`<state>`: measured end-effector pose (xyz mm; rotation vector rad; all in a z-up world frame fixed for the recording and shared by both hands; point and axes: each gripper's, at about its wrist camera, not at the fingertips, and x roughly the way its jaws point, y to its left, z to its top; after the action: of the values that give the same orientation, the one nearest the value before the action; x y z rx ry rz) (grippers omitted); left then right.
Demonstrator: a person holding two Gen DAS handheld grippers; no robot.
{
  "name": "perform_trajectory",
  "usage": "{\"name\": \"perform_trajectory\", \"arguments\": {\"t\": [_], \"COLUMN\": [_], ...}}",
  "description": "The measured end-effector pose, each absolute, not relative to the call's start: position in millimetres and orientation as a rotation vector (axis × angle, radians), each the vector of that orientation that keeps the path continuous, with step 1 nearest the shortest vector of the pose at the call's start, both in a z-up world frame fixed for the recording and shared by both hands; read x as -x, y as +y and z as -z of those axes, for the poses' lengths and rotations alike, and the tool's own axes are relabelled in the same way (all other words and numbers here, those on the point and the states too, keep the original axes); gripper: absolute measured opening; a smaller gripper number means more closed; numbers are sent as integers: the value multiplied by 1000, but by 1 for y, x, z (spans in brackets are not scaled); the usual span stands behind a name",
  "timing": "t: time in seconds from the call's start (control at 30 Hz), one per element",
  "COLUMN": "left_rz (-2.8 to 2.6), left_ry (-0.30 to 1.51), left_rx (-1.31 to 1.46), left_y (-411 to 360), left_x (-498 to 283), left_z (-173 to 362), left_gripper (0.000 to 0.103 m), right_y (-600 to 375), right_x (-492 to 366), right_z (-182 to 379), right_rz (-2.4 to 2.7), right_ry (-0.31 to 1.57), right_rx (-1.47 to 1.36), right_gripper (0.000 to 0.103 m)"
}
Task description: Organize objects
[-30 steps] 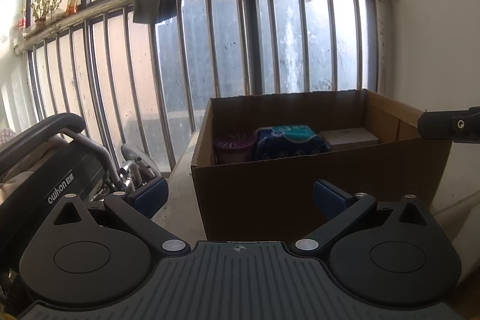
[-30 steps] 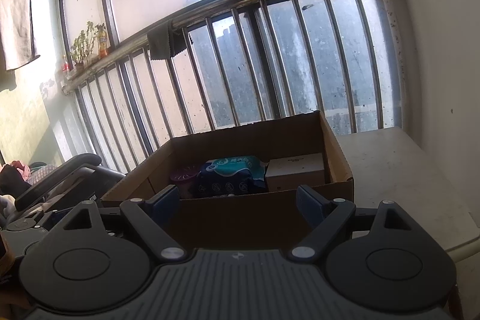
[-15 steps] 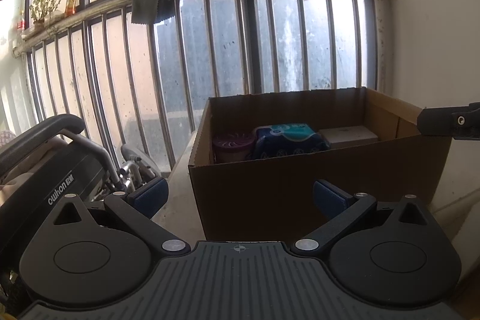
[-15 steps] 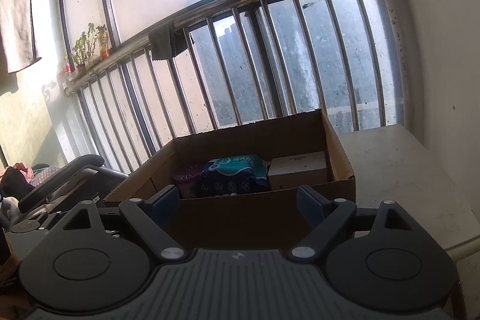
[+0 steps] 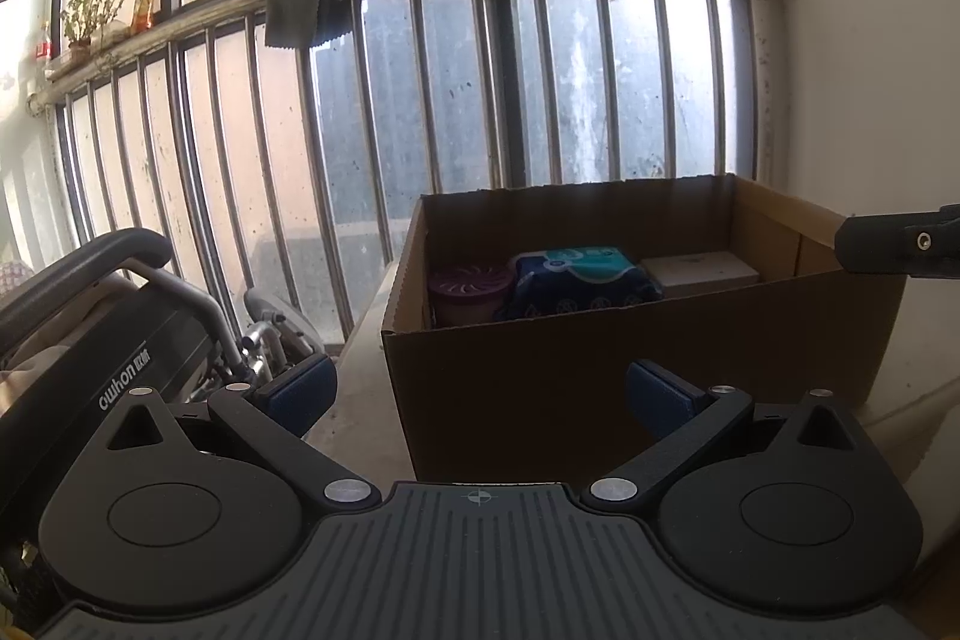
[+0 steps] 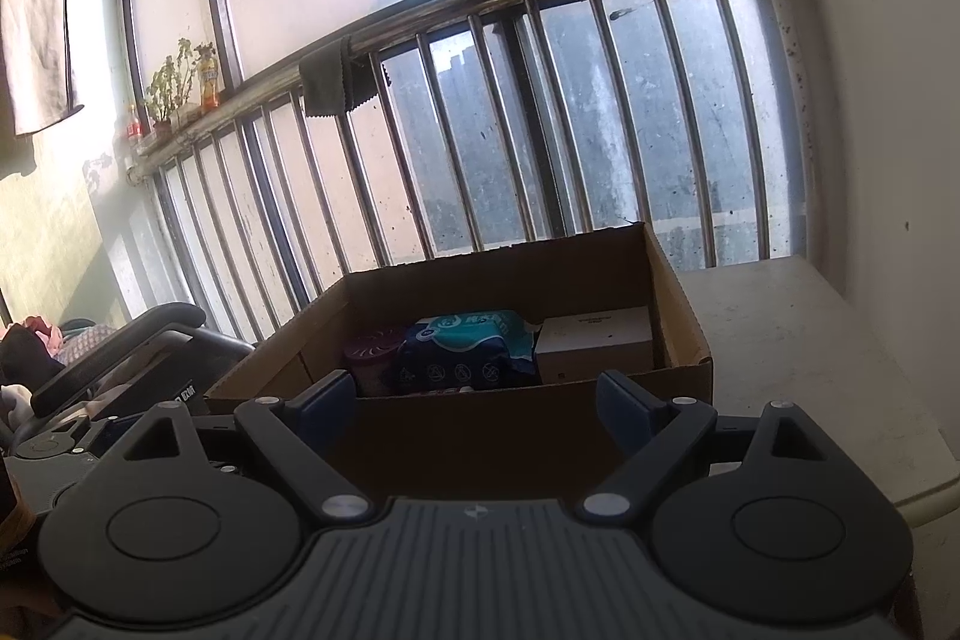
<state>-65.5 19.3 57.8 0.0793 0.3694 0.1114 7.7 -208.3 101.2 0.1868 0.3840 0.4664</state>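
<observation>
- The cardboard box [image 6: 528,424] sits on a pale surface [image 6: 798,340] just in front of a barred window railing [image 6: 540,112], and both grippers face its near wall from a little way off.
- Inside, side by side along the far part: a purple-lidded tub [image 6: 373,349] at the left, a dark blue and teal soft pack [image 6: 465,349] in the middle, a plain pale carton [image 6: 594,343] at the right.
- The left gripper [image 5: 480,391] has its jaws spread wide with nothing between them.
- The right gripper [image 6: 474,397] is likewise empty, its jaws wide and opening a shade further.
- Handling, as a judgement: the soft pack looks light and squashy (likely tissues or wipes), so it should be pinched across its narrow middle; its film may be slippery.
- The carton seems stiff and light, best taken across its two long flat sides.
- The tub is rigid and round, so a grip across the lid rim suits it, kept upright in case it holds something loose.
- Readable writing: "owhon" on the dark wheelchair back [image 5: 129,388] at the left; the print on the pack and carton is too small to read.
</observation>
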Motion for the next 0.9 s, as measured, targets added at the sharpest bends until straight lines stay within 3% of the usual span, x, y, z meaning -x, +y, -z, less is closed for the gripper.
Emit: {"name": "perform_trajectory", "arguments": {"t": [0.9], "left_rz": [-103], "left_ry": [378], "left_rx": [-83], "left_y": [16], "left_x": [67], "left_z": [-55], "left_gripper": [103], "right_y": [-211], "right_x": [-7], "right_z": [-98], "right_rz": [-452], "right_ry": [393], "right_rx": [-187], "right_gripper": [92]}}
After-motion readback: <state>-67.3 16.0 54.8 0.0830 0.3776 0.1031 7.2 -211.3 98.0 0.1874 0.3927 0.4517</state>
